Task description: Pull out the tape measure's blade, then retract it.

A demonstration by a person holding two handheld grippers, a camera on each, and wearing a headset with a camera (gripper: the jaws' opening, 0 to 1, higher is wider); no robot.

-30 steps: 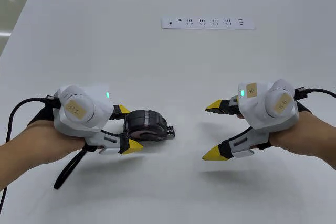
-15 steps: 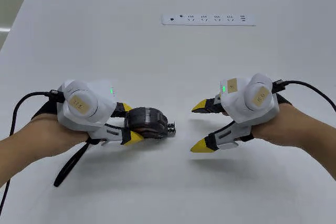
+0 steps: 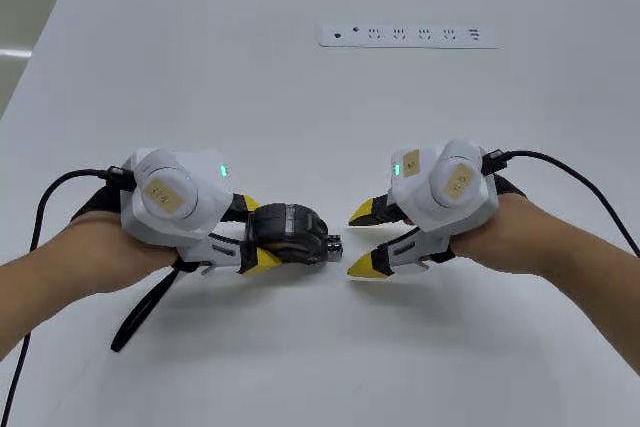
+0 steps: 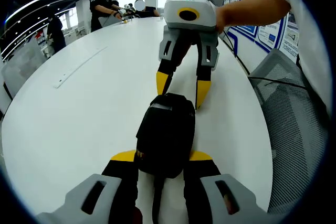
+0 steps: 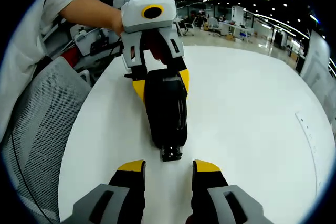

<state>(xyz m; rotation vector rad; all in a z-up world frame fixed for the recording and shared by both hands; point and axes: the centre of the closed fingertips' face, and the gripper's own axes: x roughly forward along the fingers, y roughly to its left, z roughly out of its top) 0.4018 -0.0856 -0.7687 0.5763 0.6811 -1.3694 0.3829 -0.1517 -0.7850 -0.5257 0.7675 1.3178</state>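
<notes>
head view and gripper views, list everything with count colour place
table: 1, white, under everything
power strip: 1, white, far side of table
tape measure: 1, black, in the jaws of the left gripper, blade end facing the right gripper
strap: 1, black, on table below left gripper
mesh chair: 1, grey, beside table
cables: 2, black, one behind each gripper
left gripper: 1, white, yellow tips, shut on tape measure
right gripper: 1, white, yellow tips, open near blade end
hands: 2, one holding each gripper
</notes>
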